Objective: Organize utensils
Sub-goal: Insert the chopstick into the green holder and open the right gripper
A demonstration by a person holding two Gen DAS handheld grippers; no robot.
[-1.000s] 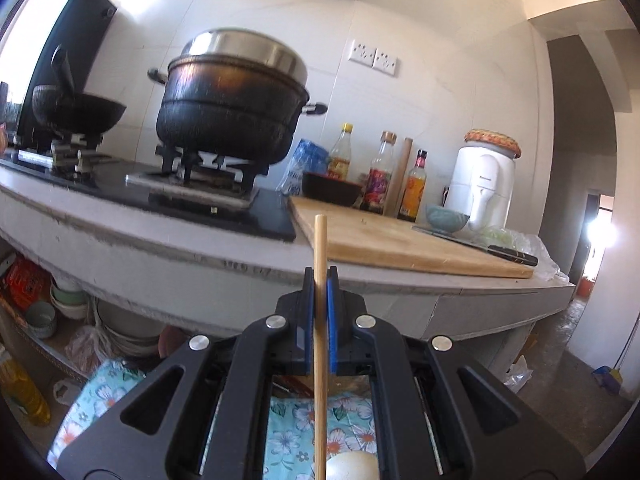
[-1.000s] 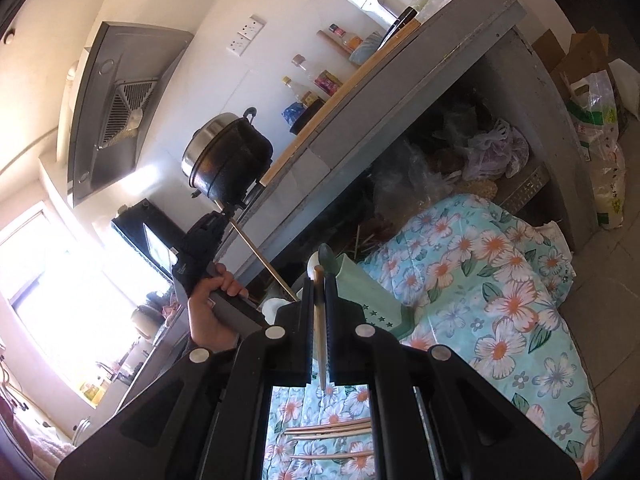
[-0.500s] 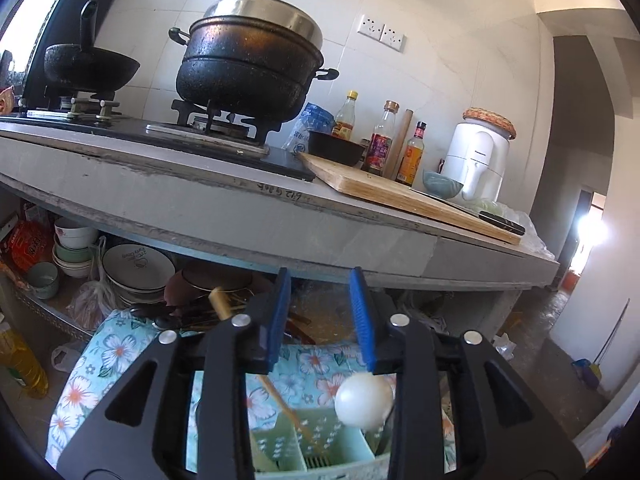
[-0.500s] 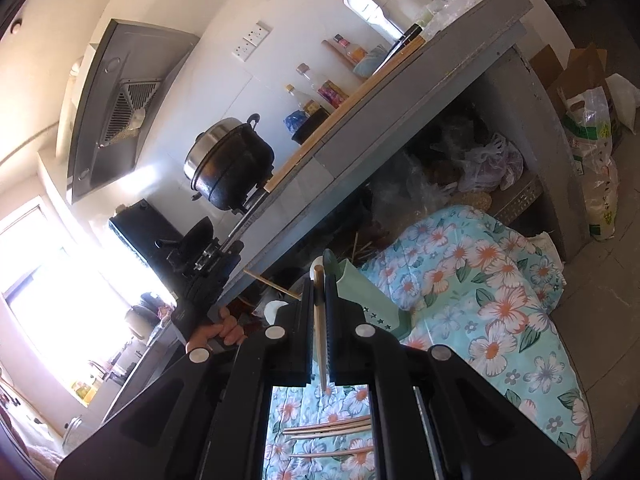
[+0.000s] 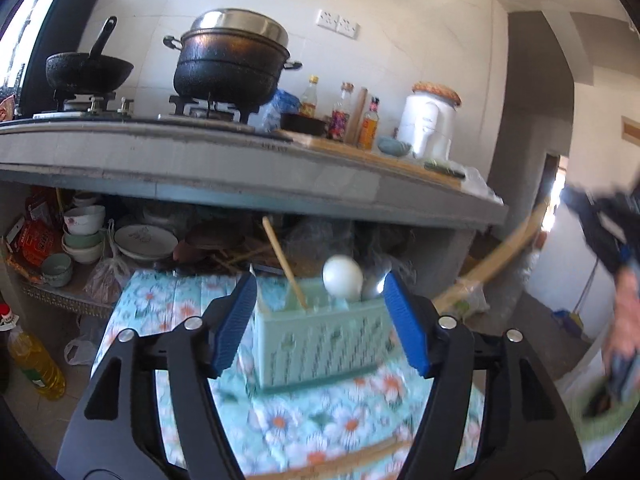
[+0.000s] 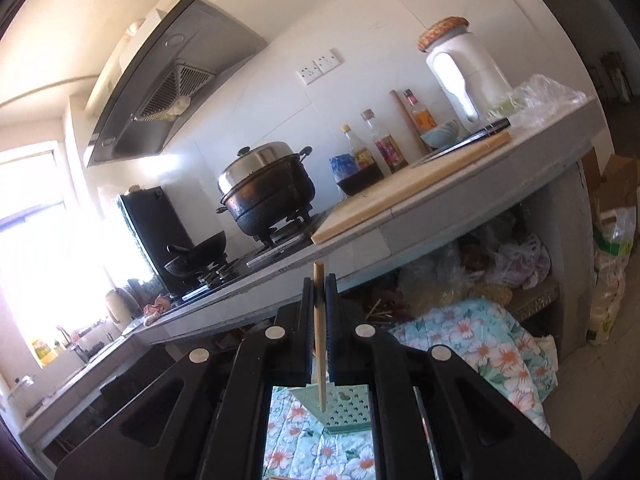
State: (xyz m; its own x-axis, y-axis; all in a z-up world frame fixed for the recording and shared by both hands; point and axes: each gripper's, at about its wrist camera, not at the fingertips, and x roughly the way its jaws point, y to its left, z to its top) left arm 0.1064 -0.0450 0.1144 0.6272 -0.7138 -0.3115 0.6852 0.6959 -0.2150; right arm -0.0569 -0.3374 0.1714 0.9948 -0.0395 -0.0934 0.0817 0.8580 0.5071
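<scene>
Left gripper (image 5: 320, 322): blue pads spread wide, holding nothing; the pale green perforated plastic utensil basket (image 5: 320, 350) sits just beyond, framed between them.
Right gripper (image 6: 319, 292): pressed together, pinching 1 thin wooden chopstick (image 6: 319, 320) upright, its lower tip over the basket's wall.
Basket contents: 1 slanted wooden chopstick (image 5: 283, 262), 1 white round-headed spoon (image 5: 342, 277).
Basket location: on the floral turquoise cloth (image 5: 304, 432), below the grey kitchen desk (image 5: 240, 176).

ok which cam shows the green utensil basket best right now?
Left wrist. The green utensil basket sits whole between the open left hand-held gripper, front wall and contents visible, slightly blurred. Right wrist shows only a perforated corner below the right hand-held gripper, shut on a chopstick.
</scene>
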